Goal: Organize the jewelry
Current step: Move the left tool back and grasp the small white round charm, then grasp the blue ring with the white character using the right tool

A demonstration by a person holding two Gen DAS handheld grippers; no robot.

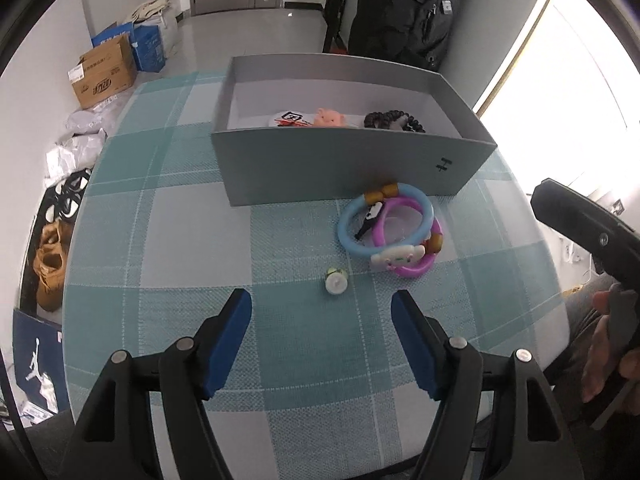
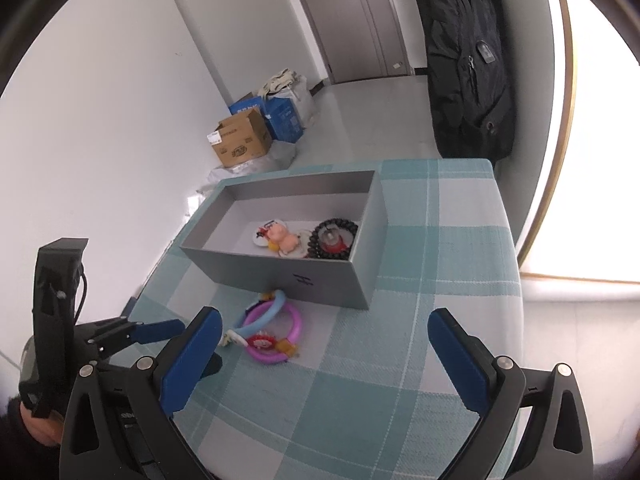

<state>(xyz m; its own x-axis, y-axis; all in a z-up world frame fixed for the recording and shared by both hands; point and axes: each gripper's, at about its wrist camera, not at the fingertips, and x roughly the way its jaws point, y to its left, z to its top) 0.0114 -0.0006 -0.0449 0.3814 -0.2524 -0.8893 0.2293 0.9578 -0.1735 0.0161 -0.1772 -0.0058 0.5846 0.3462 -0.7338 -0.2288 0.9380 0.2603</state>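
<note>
The counter wore a teal and grey checked cloth and stood in a pale-walled room, with cardboard and blue boxes on the floor, a grey door beyond, a dark backpack hanging by a bright window. A grey open box sat on the cloth, its long axis running across the left wrist view; inside lay a pink pig figure and a black coiled bracelet side by side near the front wall. Just in front of the box, on the cloth, a blue ring bracelet and a pink ring bracelet lay overlapped, a white cartoon charm resting on them. A small white and green trinket sat alone, near the rings. The left tongs tilted steeply down over the cloth, jaws spread with nothing between them, the trinket just beyond their tips. The right tongs sloped downward too, jaws wide and empty, the rings lying ahead near the left finger. A hand gripped the right tool's handle.
</note>
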